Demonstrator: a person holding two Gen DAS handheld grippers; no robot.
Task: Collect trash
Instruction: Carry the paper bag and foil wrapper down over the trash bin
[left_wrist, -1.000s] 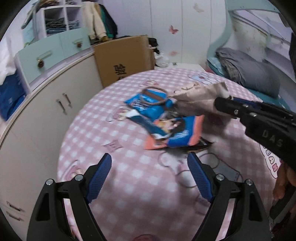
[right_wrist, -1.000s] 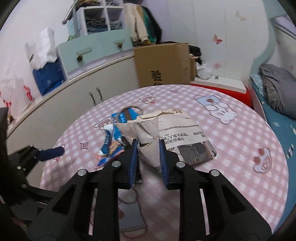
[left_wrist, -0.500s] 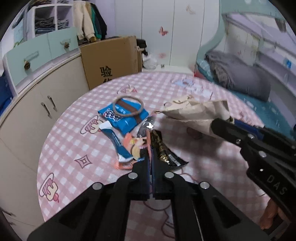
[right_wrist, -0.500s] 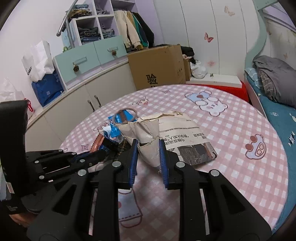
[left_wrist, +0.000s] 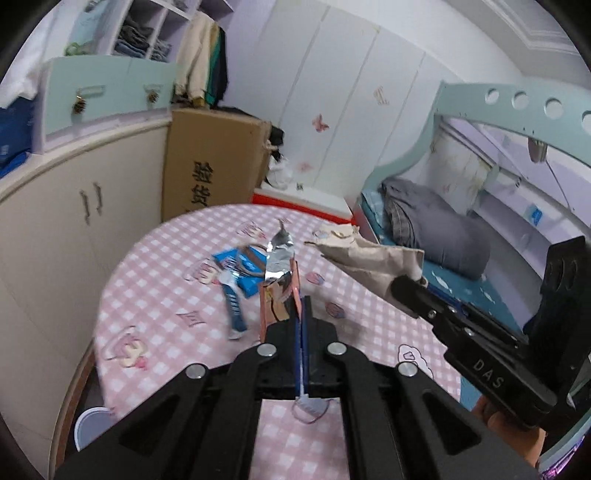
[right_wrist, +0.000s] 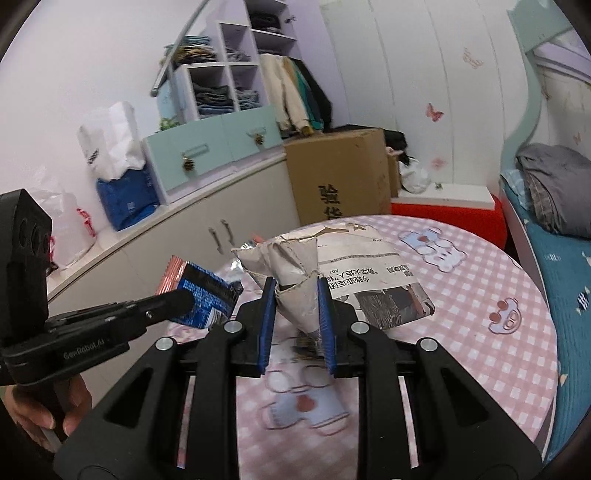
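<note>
My left gripper (left_wrist: 300, 314) is shut on a snack wrapper (left_wrist: 277, 275), orange and blue with a silver inside, and holds it up above the round pink checked table (left_wrist: 159, 295). The wrapper also shows in the right wrist view (right_wrist: 201, 295). My right gripper (right_wrist: 295, 306) is shut on the rim of a brown paper bag (right_wrist: 295, 266) and holds its mouth up. The bag (left_wrist: 369, 258) hangs to the right of the wrapper. A blue wrapper with a brown ring (left_wrist: 240, 264) and a thin blue wrapper (left_wrist: 233, 302) lie on the table.
A face mask (right_wrist: 303, 410) lies on the table near me. A cardboard box (left_wrist: 214, 166) and cream cabinets (left_wrist: 74, 221) stand beyond the table on the left. A bed with a grey pillow (left_wrist: 436, 229) is on the right. A white bowl (left_wrist: 92, 424) sits at the table's near left edge.
My left gripper shut on the snack wrapper and lifted it off the table toward the bag. My right gripper raised the bag's mouth a little.
</note>
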